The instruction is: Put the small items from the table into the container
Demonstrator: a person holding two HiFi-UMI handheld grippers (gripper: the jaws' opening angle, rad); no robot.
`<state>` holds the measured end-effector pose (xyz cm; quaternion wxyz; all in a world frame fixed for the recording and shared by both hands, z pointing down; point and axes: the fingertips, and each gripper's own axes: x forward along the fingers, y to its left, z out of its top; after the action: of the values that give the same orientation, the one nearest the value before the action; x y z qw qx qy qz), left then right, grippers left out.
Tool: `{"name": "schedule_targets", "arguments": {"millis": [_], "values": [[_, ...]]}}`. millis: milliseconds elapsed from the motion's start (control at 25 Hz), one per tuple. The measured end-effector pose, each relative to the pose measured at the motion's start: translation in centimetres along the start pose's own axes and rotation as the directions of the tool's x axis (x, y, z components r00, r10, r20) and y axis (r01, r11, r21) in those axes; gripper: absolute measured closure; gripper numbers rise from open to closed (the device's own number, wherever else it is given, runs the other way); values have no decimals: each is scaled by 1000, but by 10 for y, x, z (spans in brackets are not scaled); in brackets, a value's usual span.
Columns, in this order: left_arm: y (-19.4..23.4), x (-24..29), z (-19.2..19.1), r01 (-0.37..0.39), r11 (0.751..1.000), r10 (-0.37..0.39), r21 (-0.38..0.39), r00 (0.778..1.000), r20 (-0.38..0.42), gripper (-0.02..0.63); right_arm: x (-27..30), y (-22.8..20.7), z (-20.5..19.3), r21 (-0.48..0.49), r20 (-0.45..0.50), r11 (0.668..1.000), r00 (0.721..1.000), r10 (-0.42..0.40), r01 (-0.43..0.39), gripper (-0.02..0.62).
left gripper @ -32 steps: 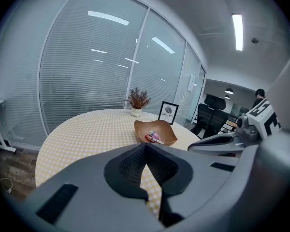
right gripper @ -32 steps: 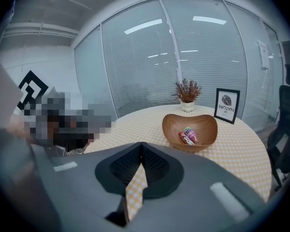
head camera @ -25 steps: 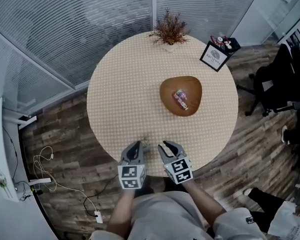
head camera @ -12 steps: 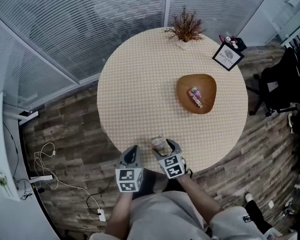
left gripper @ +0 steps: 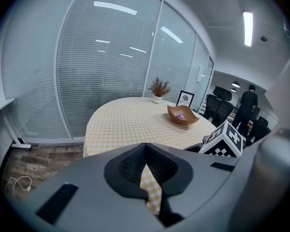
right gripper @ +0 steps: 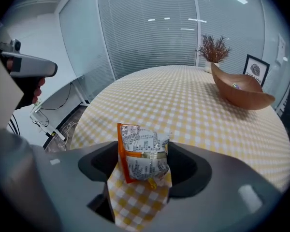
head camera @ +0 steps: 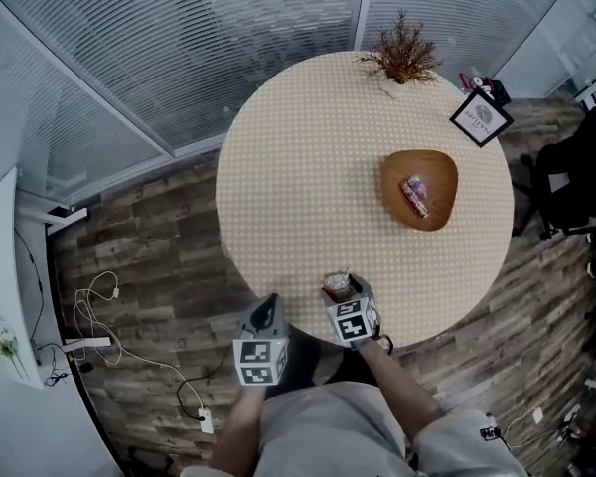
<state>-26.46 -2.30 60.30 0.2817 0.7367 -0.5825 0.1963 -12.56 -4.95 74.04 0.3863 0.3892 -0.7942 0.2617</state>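
A crumpled orange and silver snack packet (right gripper: pixel 142 153) stands on the checked table (head camera: pixel 308 167) at its near edge. My right gripper (right gripper: pixel 144 166) is open with its jaws wide on either side of the packet (head camera: pixel 336 286). The head view shows my left gripper (head camera: pixel 268 304) shut and empty, just off the table's near edge, left of my right gripper (head camera: pixel 346 288). The brown wooden bowl (head camera: pixel 439 172) sits at the far right of the table with a wrapped sweet (head camera: pixel 414 195) in it; this bowl (right gripper: pixel 241 93) lies well beyond the packet.
A dried plant in a small pot (head camera: pixel 402 58) and a framed sign (head camera: pixel 480 117) stand at the table's far edge. Office chairs (head camera: pixel 576 182) are to the right. Cables (head camera: pixel 99 306) lie on the wooden floor at the left. Glass walls with blinds run behind the table.
My right gripper has come down at the near edge, its jaws now round the packet. My left gripper has drawn back off the table edge.
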Motion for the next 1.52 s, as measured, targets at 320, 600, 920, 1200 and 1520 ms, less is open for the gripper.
{"name": "schedule_targets", "arguments": {"millis": [320, 600, 920, 1200, 1520], "values": [[-21, 21, 15, 45, 999, -45, 10, 999, 5, 601, -19, -16, 25, -3, 71, 1000, 997, 21, -21, 390], [-81, 56, 42, 118, 992, -119, 45, 993, 20, 601, -86, -84, 89, 24, 254, 999, 967, -29, 24, 396], [-146, 83, 64, 162, 985, -164, 65, 986, 24, 601, -121, -255, 137, 62, 301, 982, 935, -189, 178, 396], [-166, 99, 70, 107, 993, -108, 43, 994, 22, 601, -69, -324, 134, 19, 149, 993, 982, -114, 112, 396], [-178, 109, 64, 56, 998, -56, 12, 998, 17, 601, -45, -334, 119, -3, 110, 998, 992, -67, 68, 384]]}}
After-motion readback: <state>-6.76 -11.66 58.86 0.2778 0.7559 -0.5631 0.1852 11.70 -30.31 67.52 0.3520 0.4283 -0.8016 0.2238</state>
